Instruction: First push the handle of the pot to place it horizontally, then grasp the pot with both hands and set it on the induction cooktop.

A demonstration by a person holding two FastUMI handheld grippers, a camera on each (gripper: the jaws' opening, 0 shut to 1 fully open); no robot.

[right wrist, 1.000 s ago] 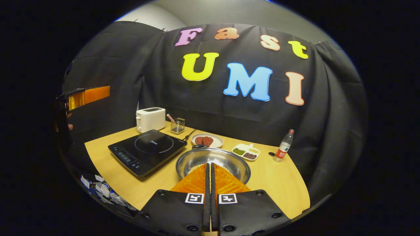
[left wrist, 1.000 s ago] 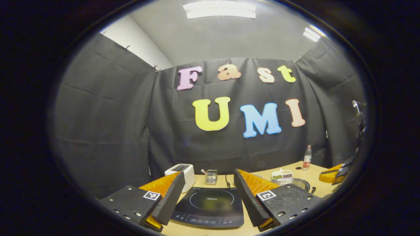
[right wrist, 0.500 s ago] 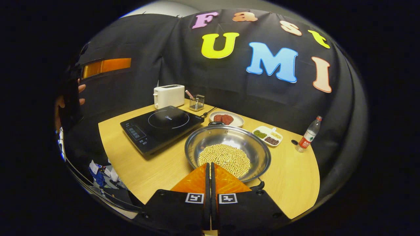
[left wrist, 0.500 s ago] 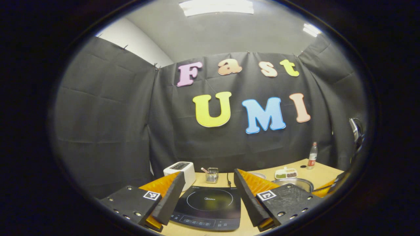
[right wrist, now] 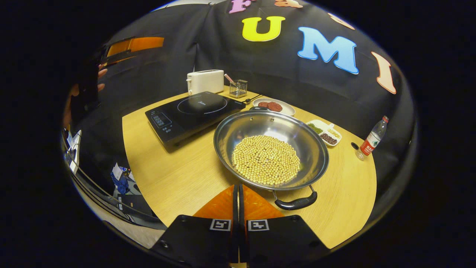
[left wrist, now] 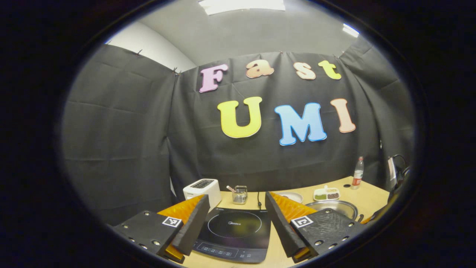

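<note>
Closed right gripper (right wrist: 238, 193) nears the bean-filled pot (right wrist: 270, 149) — a hard shove on its handle (right wrist: 295, 203) could scatter beans.
Left gripper (left wrist: 235, 223) gapes empty above the induction cooktop (left wrist: 233, 232).

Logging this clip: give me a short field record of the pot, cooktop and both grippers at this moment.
pot: steel pot with yellow beans, on the table, right of the induction cooktop
near handle: black handle, lying level
left hand-held gripper: open, raised, facing the cooktop
right hand-held gripper: shut, empty, close to the handle, not touching
task stage: pot not yet lifted
</note>
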